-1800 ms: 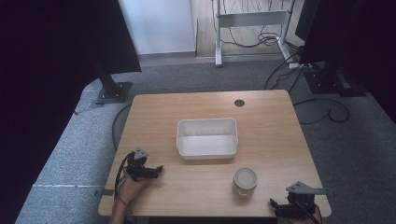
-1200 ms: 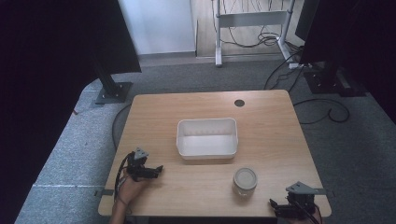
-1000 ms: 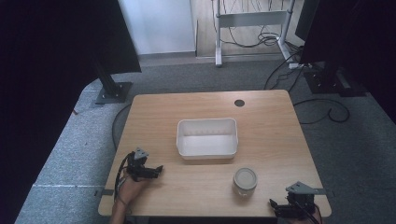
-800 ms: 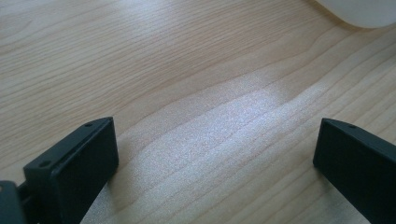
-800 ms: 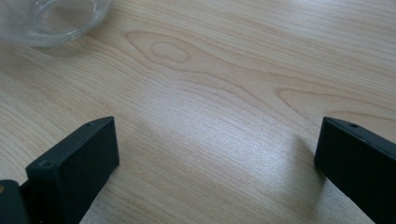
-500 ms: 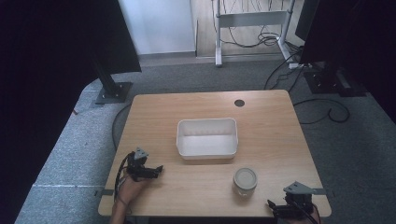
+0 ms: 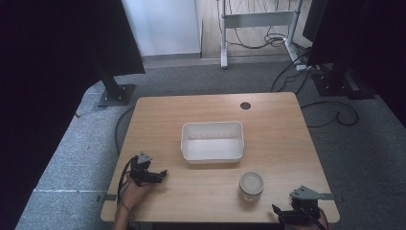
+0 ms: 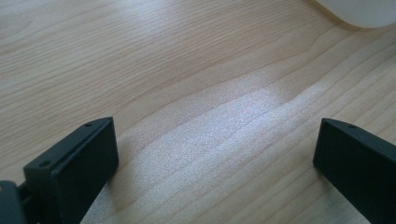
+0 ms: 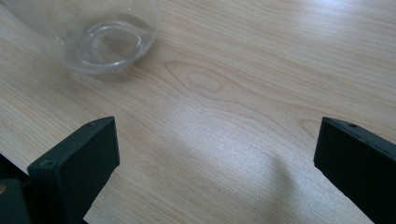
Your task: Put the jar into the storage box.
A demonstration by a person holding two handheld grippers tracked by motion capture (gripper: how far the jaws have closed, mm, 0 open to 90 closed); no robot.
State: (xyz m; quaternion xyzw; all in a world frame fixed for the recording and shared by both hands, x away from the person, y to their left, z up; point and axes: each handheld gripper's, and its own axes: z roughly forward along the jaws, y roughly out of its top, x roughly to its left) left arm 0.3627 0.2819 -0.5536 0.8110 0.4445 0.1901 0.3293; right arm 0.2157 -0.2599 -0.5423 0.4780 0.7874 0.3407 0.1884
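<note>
A white rectangular tub (image 7: 212, 142) sits in the middle of the wooden table (image 7: 268, 129); its corner (image 8: 359, 9) edges into the left gripper view. A clear glass jar with a pale lid (image 7: 252, 185) stands near the front right, and its glass base (image 9: 100, 39) lies ahead of the right jaws. My left gripper (image 7: 162, 174) rests at the front left, held by a hand, jaws wide apart over bare wood (image 8: 215, 154). My right gripper (image 7: 277, 213) lies at the front right edge, open and empty, a short way right of the jar.
A round cable hole (image 7: 245, 105) marks the table's far side. Dark stands (image 7: 115, 91) and cables lie on the grey carpet beyond and beside the table. Bare wood stretches between the tub and both grippers.
The right gripper has shifted very slightly left along the front edge. The left gripper, tub and jar have stayed put.
</note>
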